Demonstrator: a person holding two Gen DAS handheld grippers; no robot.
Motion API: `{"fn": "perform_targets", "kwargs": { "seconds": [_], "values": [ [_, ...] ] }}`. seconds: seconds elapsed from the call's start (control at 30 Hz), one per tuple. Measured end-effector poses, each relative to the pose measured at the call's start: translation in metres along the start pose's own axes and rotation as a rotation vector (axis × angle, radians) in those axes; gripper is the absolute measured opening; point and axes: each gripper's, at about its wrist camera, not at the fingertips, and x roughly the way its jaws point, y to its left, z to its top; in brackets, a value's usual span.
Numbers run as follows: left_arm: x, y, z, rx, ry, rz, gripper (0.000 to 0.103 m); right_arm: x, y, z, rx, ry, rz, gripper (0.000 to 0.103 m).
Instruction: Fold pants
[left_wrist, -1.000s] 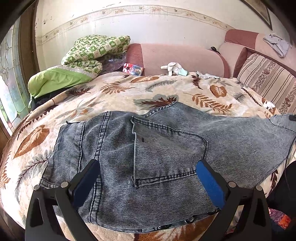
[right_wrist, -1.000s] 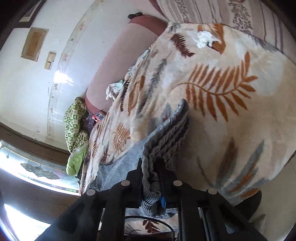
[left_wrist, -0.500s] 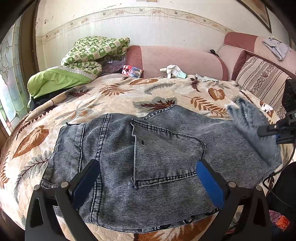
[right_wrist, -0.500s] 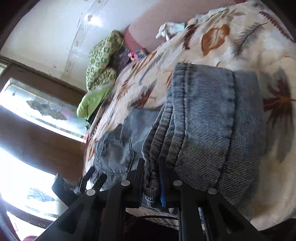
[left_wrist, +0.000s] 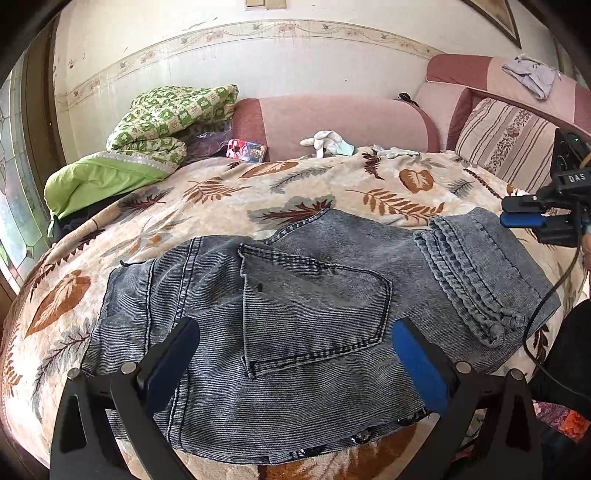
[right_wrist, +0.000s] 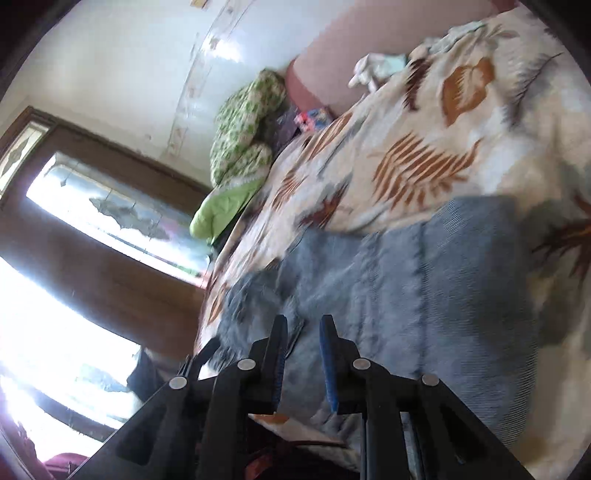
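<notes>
Grey-blue denim pants (left_wrist: 295, 325) lie flat on the leaf-patterned bed cover (left_wrist: 332, 184), back pocket up. The leg ends (left_wrist: 465, 273) are folded back over the right part of the pants. My left gripper (left_wrist: 295, 354) is wide open and empty, hovering over the waist area near the bed's front edge. My right gripper (right_wrist: 303, 332) is slightly open and empty, just above the folded leg (right_wrist: 424, 288); it shows in the left wrist view (left_wrist: 524, 218) at the far right, beside the fold.
A green quilt (left_wrist: 155, 129) and pillow lie at the bed's back left. A pink headboard (left_wrist: 332, 118), a striped cushion (left_wrist: 506, 144), white gloves (left_wrist: 328, 142) and a small box (left_wrist: 247, 149) lie behind. A window (right_wrist: 110, 221) is left.
My right gripper carried the leg ends leftward over the pants, laid them down and let go. It has now drawn back. My left gripper stayed still and open.
</notes>
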Motion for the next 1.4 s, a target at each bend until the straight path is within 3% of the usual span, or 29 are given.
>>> {"fn": "perform_targets", "kwargs": {
  "seconds": [0.1,0.2,0.4,0.47,0.57,0.67,0.77,0.83,0.9,1.03,1.1,1.13,1.23,1.3,1.4],
  "values": [
    [0.001,-0.007,-0.002,0.039,-0.007,0.023,0.103,-0.003,-0.048,0.006,0.122,-0.028,-0.039,0.02],
    [0.001,-0.01,-0.002,0.049,-0.008,0.025,0.103,0.019,-0.089,0.003,0.308,0.089,-0.086,0.019],
    [0.003,-0.007,-0.002,0.038,0.003,0.026,0.103,0.005,-0.051,0.019,0.156,-0.028,-0.022,0.021],
    [0.003,-0.008,-0.003,0.035,0.006,0.024,0.103,0.006,-0.053,0.027,0.186,-0.075,-0.049,0.021],
    [0.002,-0.008,-0.003,0.036,0.001,0.028,0.103,0.014,-0.074,0.043,0.265,-0.091,-0.166,0.022],
    [0.0,-0.007,-0.003,0.032,-0.005,0.029,0.103,0.027,-0.102,0.044,0.4,-0.052,-0.09,0.021],
    [-0.002,-0.004,-0.002,0.021,-0.012,0.025,0.103,0.017,-0.083,0.045,0.321,-0.065,-0.076,0.023],
    [-0.003,-0.001,-0.001,0.01,-0.017,0.029,0.103,0.007,-0.069,0.036,0.274,-0.052,-0.015,0.023],
    [-0.005,0.004,0.0,-0.014,-0.025,0.04,0.103,0.011,-0.055,0.023,0.25,0.005,0.05,0.024],
    [-0.007,0.022,0.004,-0.094,-0.029,0.084,0.103,0.033,-0.033,-0.016,0.221,0.123,0.1,0.024],
    [-0.007,0.033,0.004,-0.127,-0.022,0.136,0.103,0.052,-0.031,-0.041,0.217,0.212,0.096,0.023],
    [-0.006,0.04,0.004,-0.148,-0.015,0.161,0.103,0.061,-0.027,-0.05,0.187,0.239,0.054,0.023],
    [-0.002,0.062,0.002,-0.232,0.011,0.206,0.103,0.058,-0.005,-0.049,0.08,0.244,-0.021,0.025],
    [-0.003,0.077,0.0,-0.293,0.021,0.22,0.103,0.054,0.011,-0.041,0.056,0.223,0.062,0.025],
    [-0.009,0.1,-0.001,-0.385,0.021,0.265,0.103,0.048,0.048,-0.027,-0.08,0.135,0.172,0.027]
  ]
}}
